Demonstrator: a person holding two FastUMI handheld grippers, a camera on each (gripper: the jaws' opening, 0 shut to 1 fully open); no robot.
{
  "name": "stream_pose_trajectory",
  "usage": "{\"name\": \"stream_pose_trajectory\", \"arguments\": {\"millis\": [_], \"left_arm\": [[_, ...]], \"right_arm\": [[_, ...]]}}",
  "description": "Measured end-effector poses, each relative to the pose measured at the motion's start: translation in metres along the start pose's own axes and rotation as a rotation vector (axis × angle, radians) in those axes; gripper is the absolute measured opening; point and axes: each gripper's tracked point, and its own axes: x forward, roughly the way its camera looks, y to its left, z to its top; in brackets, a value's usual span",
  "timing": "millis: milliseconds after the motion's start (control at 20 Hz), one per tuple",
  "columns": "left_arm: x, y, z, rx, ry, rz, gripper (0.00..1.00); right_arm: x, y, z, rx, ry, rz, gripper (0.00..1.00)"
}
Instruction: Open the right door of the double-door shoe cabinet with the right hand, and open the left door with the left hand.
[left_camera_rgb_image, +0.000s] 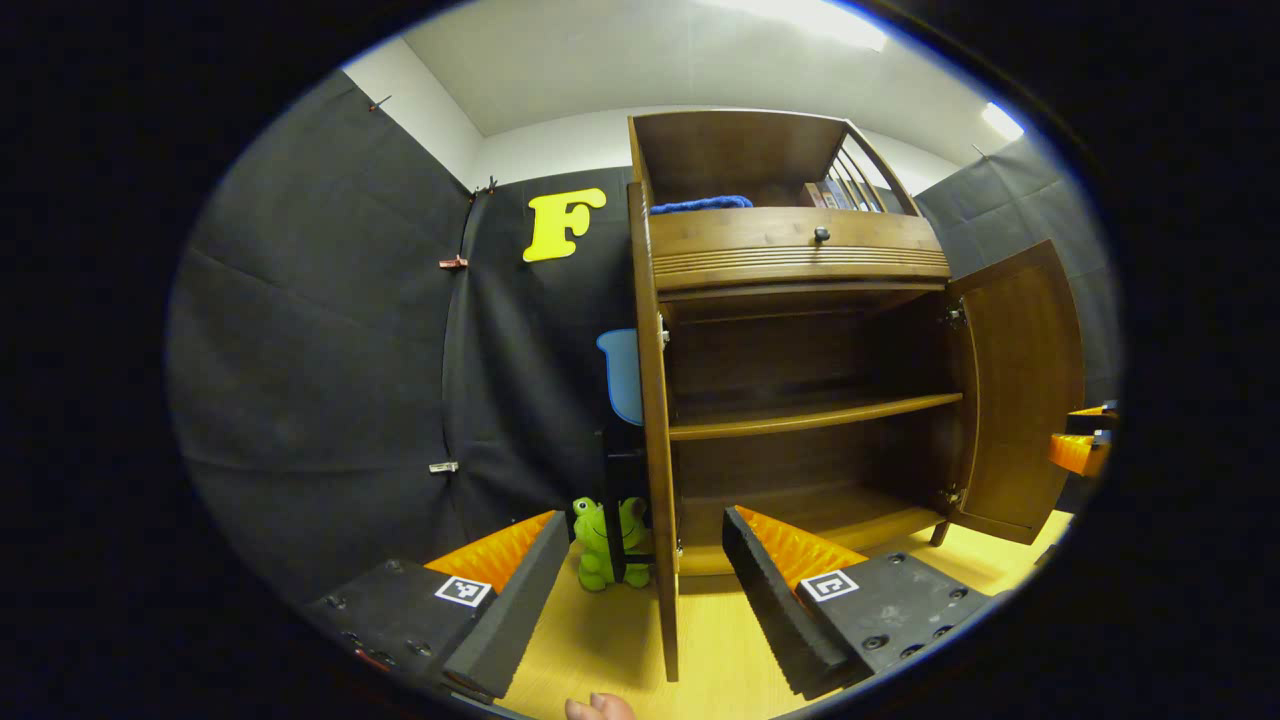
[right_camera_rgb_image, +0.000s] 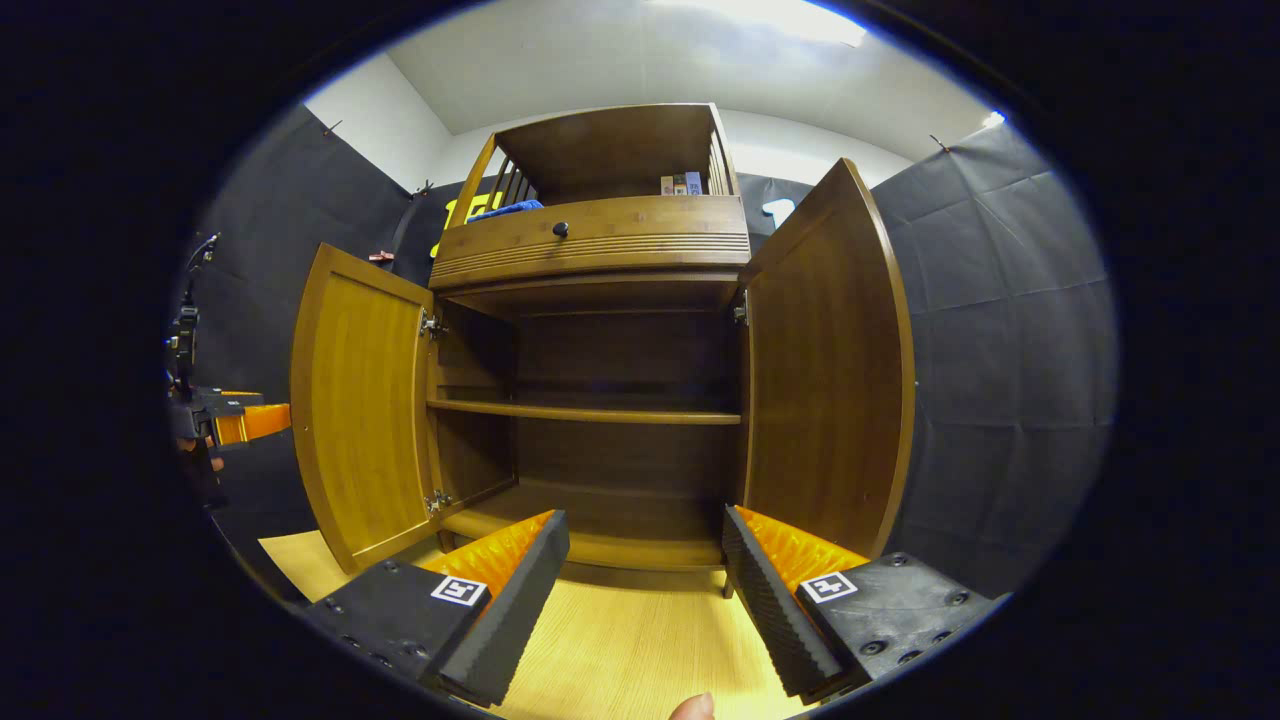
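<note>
Both tongs stand wide and hold nothing: the left tongs (left_camera_rgb_image: 635, 590) sit at the bottom of the left gripper view, the right tongs (right_camera_rgb_image: 645, 585) at the bottom of the right gripper view, each with its two fingers spread well apart over the pale yellow wooden tabletop (right_camera_rgb_image: 620, 640).

Past the right tongs we see the brown wooden double-door shoe cabinet (right_camera_rgb_image: 600, 240) in the middle of the frame, with both doors swung out. Its left door (right_camera_rgb_image: 360, 410) stands at centre left, its right door (right_camera_rgb_image: 830, 370) at centre right, and the bare middle shelf (right_camera_rgb_image: 585, 412) lies between them. In the left gripper view the left door (left_camera_rgb_image: 655, 420) shows nearly edge-on just above the gap between the fingers, and the right door (left_camera_rgb_image: 1020, 390) hangs open at the right of the frame. Neither pair of tongs touches a door.

We judge both opening steps done, since the doors already stand wide. What remains, as we read it, is to draw the tongs back clear of the cabinet; no further pull looks needed.

Around it, a small green frog toy (left_camera_rgb_image: 605, 545) sits on the tabletop just left of the left door's edge, near the left tongs, and could be knocked if they swing that way. A blue cloth (left_camera_rgb_image: 700, 204) lies on the cabinet's upper shelf, above a drawer with a small dark round knob (left_camera_rgb_image: 821, 235). A fingertip (right_camera_rgb_image: 692, 707) shows at the bottom edge of the right gripper view.
</note>
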Motion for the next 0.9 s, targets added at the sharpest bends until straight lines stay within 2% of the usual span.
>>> {"name": "stream_pose_trajectory", "arguments": {"millis": [50,100,150,200,300,350,450,700,750,800,850,900], "left_arm": [[-0.004,-0.008,0.003,-0.007,-0.010,-0.013,0.92],[-0.007,-0.017,0.006,-0.015,-0.019,-0.028,0.92],[-0.010,-0.025,0.010,-0.024,-0.027,-0.039,0.96],[-0.014,-0.034,0.013,-0.032,-0.035,-0.057,0.96],[-0.019,-0.054,0.016,-0.044,-0.038,-0.087,1.00],[-0.021,-0.063,0.017,-0.047,-0.039,-0.099,0.96],[-0.025,-0.081,0.017,-0.049,-0.047,-0.121,0.96],[-0.038,-0.110,0.014,-0.057,-0.062,-0.132,0.96],[-0.040,-0.114,0.013,-0.048,-0.060,-0.132,1.00],[-0.043,-0.116,0.010,-0.039,-0.057,-0.127,0.97],[-0.046,-0.121,0.009,-0.034,-0.057,-0.128,1.00],[-0.048,-0.127,0.010,-0.037,-0.059,-0.135,0.96]], "right_arm": [[0.000,0.001,0.002,0.002,-0.006,-0.001,1.00],[0.000,0.002,0.004,0.004,-0.013,0.000,1.00],[0.000,0.005,0.007,0.007,-0.019,0.001,0.98],[-0.001,0.007,0.010,0.008,-0.026,0.003,1.00],[-0.002,0.013,0.014,0.005,-0.037,0.011,0.96],[-0.004,0.014,0.016,0.001,-0.043,0.013,0.98],[-0.006,0.018,0.019,-0.005,-0.055,0.017,0.98],[-0.010,0.025,0.025,0.007,-0.069,0.028,0.98],[-0.011,0.026,0.027,0.004,-0.074,0.029,1.00],[-0.012,0.027,0.028,-0.001,-0.079,0.030,0.98],[-0.012,0.030,0.030,-0.007,-0.085,0.029,0.98],[-0.013,0.031,0.031,-0.010,-0.088,0.028,0.98]]}}
